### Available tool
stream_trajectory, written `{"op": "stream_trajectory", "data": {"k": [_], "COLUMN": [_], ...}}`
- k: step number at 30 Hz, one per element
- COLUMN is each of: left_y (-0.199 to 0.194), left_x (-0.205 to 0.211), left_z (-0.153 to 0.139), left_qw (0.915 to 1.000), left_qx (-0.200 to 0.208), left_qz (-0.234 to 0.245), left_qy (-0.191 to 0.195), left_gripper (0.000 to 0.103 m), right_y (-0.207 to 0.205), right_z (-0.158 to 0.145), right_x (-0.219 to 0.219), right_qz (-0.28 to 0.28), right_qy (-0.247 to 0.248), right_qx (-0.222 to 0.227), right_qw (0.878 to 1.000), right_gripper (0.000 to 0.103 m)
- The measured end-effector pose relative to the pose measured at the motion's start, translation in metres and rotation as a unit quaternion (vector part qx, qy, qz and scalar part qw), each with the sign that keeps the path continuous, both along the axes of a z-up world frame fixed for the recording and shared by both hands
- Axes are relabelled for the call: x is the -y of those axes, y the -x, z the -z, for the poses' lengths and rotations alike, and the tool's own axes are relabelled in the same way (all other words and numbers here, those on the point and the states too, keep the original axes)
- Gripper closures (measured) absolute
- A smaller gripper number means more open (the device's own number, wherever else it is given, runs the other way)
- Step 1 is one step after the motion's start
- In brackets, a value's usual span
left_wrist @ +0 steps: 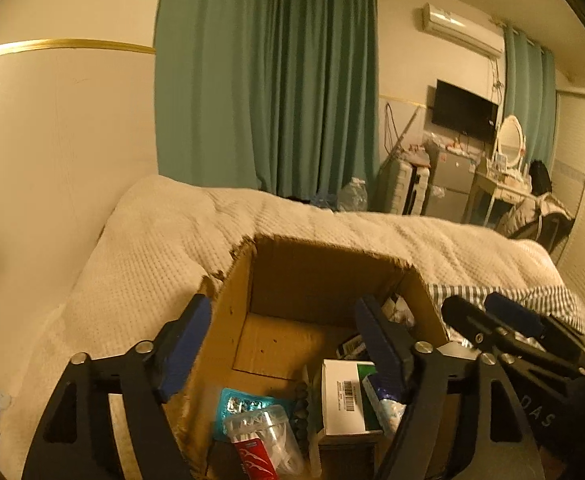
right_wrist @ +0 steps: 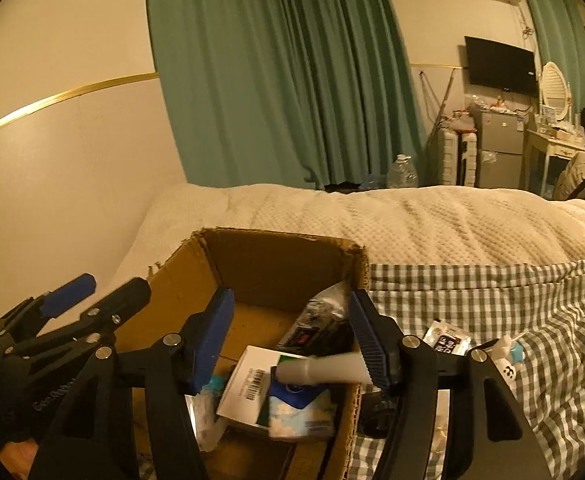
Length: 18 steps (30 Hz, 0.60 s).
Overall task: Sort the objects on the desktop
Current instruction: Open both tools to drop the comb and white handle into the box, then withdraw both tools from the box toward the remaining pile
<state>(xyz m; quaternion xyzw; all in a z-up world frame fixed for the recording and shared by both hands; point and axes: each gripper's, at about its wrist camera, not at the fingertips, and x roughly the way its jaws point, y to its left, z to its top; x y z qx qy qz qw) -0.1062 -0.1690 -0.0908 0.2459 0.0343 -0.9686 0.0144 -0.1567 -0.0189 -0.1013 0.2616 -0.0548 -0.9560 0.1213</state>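
Note:
An open cardboard box (left_wrist: 228, 320) stands on the bed. Inside lie a clear tub of cotton swabs (left_wrist: 264, 436), a teal blister pack (left_wrist: 240, 402), a white and green carton (left_wrist: 344, 394) with a barcode, and a tissue pack (right_wrist: 304, 412). My left gripper (left_wrist: 282, 344) hovers open over the box with nothing between its fingers. My right gripper (right_wrist: 290, 340) is open over the box's right half. A white tube (right_wrist: 324, 370) lies crosswise below it, one end by the right finger (right_wrist: 368, 340), unpressed. Each gripper shows at the other view's edge.
A white quilted blanket (right_wrist: 412, 220) covers the bed behind the box. To the right of the box, a grey checked cloth (right_wrist: 492, 300) carries a dark sachet (right_wrist: 446, 336) and a small white and blue item (right_wrist: 510, 350). A cream wall runs along the left.

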Motion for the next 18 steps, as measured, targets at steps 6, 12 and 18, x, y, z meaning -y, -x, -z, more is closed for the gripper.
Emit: {"op": "stream_trajectory", "data": {"k": [6,12,18], "left_y": [-0.013,-0.023,-0.032], "left_x": [0.011,0.012,0.002], "left_z": [-0.015,-0.026,-0.036], "left_qw": [0.9995,0.9985,0.9974], "left_qx": [-0.025,-0.048,-0.068], "left_qz": [-0.008,-0.009,0.0], "left_qy": [-0.019,-0.026,-0.023], "left_gripper": [0.014,0.001,0.0], "right_y": [-0.011,-0.027,-0.041], "right_z": [-0.021,-0.04,-0.057], "right_x": [-0.003,-0.015,-0.033], "right_qz": [-0.001,0.006,0.021], "right_qy": [-0.001,0.002,0.001], "right_qx": [-0.03,-0.056,-0.076], "right_qw": [1.0,0.998,0.997], "right_gripper": [0.037,0.025,0.015]}}
